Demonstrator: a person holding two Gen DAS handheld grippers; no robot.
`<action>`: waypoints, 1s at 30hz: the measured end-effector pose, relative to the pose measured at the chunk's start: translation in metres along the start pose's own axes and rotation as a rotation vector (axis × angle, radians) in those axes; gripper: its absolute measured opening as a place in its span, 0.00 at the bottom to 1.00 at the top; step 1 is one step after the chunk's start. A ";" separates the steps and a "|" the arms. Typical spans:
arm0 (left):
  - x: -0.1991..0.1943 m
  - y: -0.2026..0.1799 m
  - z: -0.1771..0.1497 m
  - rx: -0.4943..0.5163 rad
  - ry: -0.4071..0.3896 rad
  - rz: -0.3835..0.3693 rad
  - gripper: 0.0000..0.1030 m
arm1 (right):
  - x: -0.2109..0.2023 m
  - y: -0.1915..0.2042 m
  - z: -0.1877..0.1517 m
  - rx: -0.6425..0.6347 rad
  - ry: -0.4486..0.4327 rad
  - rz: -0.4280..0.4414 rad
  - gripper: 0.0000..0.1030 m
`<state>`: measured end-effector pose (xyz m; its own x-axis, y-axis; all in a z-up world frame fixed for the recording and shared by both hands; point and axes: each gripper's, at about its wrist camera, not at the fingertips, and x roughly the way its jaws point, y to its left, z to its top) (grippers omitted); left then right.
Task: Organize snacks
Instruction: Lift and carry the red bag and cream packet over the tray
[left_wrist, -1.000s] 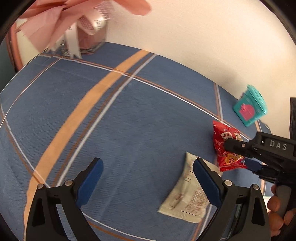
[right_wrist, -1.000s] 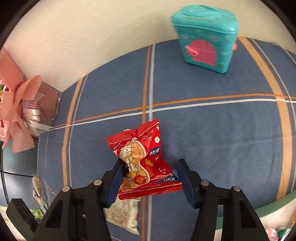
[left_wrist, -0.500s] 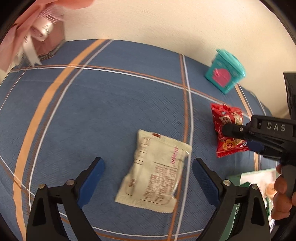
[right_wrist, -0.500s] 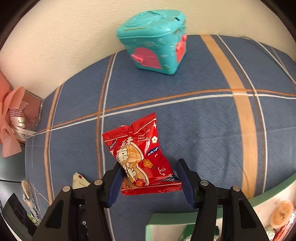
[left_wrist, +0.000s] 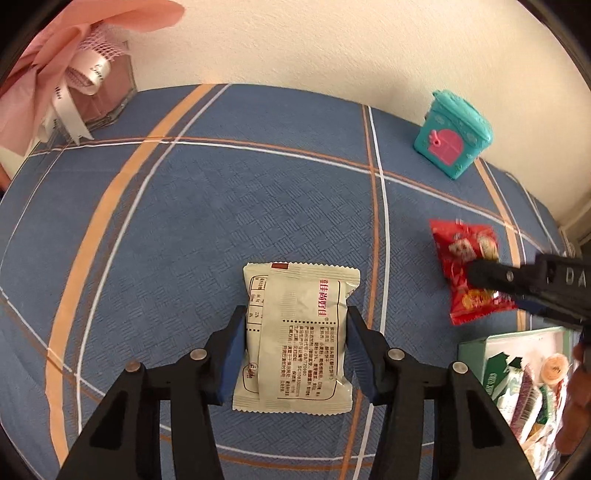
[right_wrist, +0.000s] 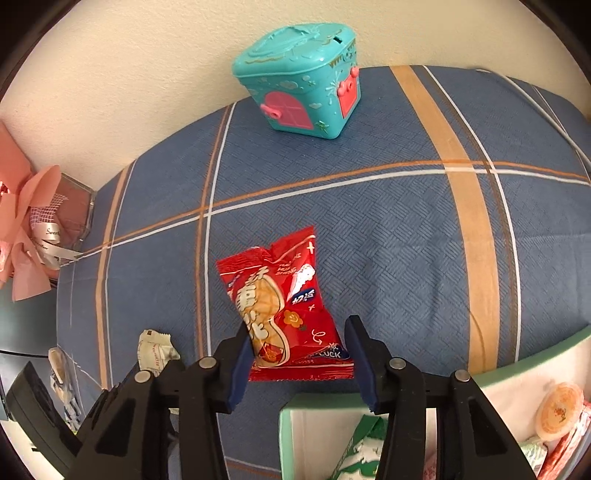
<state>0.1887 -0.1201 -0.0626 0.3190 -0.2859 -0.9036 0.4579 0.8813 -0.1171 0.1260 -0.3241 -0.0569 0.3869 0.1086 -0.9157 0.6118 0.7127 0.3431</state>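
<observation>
**A:** What are the jaws doing?

**B:** The left gripper (left_wrist: 295, 349) has its blue pads pressed against both long sides of the cream snack packet (left_wrist: 295, 336), which lies printed side up on the blue plaid tablecloth (left_wrist: 221, 206). The right gripper (right_wrist: 299, 356) is clamped on the lower part of the red snack bag (right_wrist: 282, 310); the left pad bites into the bag's edge, and the right pad sits at the bottom corner.

**A:** What changed from half a second ago?

**B:** The left jaws stood wide apart then, with the cream packet lying loose and angled between them. Now they have closed in on it and it sits straight along the fingers. The right gripper held the red bag then as well; the green box has come further into its view.

**A:** Does one camera show something the other misses?

**B:** The left view shows the red bag (left_wrist: 471, 271) from the side, pinched in the other tool above the cloth near the green box (left_wrist: 476, 343) of snacks. The right view shows more of the green box (right_wrist: 532, 365), with a round orange-lidded cup (right_wrist: 559, 411) inside, and only a crumpled end of the cream packet (right_wrist: 155, 350). Both show the teal toy house (right_wrist: 299, 98) by the wall and the pink ribbon bouquet (left_wrist: 62, 70).
</observation>
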 end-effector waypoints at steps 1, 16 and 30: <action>-0.005 0.001 0.000 -0.004 -0.007 0.003 0.51 | -0.003 -0.001 -0.002 0.002 -0.001 0.004 0.49; -0.092 -0.047 -0.015 0.064 -0.103 -0.026 0.51 | -0.094 -0.011 -0.062 -0.016 -0.146 0.055 0.49; -0.142 -0.103 -0.061 0.123 -0.124 -0.105 0.51 | -0.153 -0.066 -0.122 0.101 -0.247 -0.005 0.49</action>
<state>0.0455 -0.1476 0.0525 0.3601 -0.4250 -0.8305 0.5900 0.7933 -0.1501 -0.0583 -0.3032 0.0350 0.5326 -0.0760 -0.8430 0.6749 0.6391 0.3688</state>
